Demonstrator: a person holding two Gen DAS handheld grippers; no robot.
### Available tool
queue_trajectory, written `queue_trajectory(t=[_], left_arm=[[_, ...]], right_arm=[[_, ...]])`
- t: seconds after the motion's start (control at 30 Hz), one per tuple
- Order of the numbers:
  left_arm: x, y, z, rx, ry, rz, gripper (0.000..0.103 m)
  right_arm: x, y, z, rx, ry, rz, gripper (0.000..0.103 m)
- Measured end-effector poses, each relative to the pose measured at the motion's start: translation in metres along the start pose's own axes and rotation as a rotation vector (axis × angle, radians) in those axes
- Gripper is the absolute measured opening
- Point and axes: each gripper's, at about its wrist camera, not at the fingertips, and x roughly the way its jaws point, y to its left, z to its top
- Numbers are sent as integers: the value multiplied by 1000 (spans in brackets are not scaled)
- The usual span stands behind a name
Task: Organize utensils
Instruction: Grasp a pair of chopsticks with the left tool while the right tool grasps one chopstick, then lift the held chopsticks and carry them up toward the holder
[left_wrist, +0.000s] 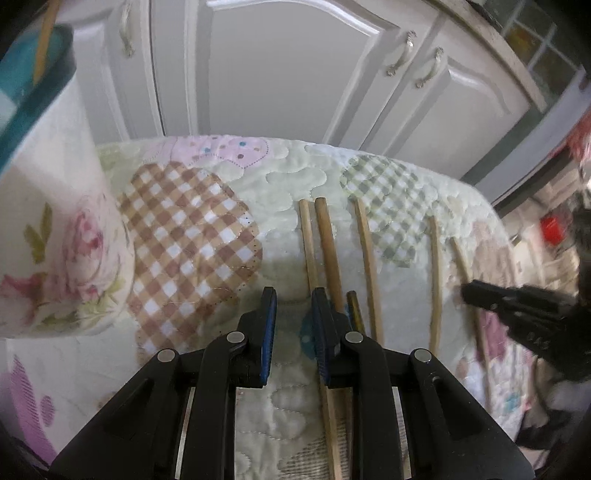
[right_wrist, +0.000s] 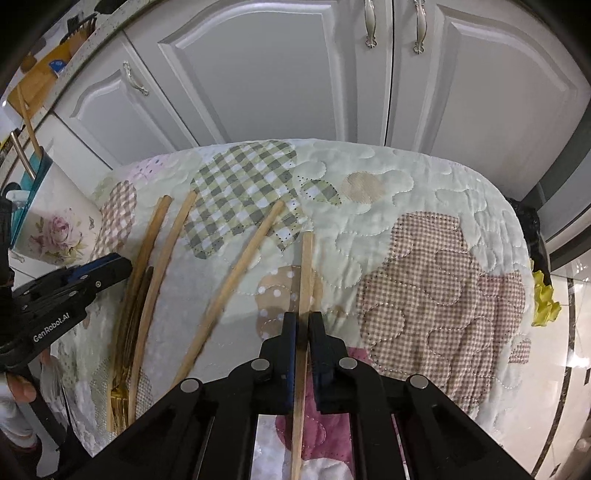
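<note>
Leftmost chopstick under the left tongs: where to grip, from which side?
Grip the leftmost chopstick mid-shaft from above, pads across its width. It lies flat on the quilt, close to its neighbour, so a narrow top-down pinch seems safest. The left tongs already hover nearly over it, slightly apart and empty.

"GenRobot.AI" on left tongs (right_wrist: 110, 264)

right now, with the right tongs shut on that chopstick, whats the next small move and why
Probably lift the chopstick straight up off the quilt. The right tongs are already shut on it, and the floral cup, with a stick already inside, stands off to the left, so it must clear the other chopsticks first.
</note>
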Motion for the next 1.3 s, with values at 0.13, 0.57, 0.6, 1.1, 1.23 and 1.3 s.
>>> queue_trajectory(t=[0.13,0.57,0.6,1.1,1.23,1.3], left_arm=[[3,-7,3,8,1,-15,18],[8,-11,4,45,16,8,8],[8,-11,7,35,16,6,8],[26,-25,32,48,-8,40,4],[-3,-18,23,36,-63,-50,4],[-24,-13,17,34,-94,-89,4]], right_arm=[[2,1,7,18,-4,3,6],[7,5,14,5,-4,33,6],[7,4,14,10,-5,40,6],[11,0,30,-12,-7,24,5],[-16,-2,28,19,-73,85,5],[-35,-1,26,15,-115,114,5]])
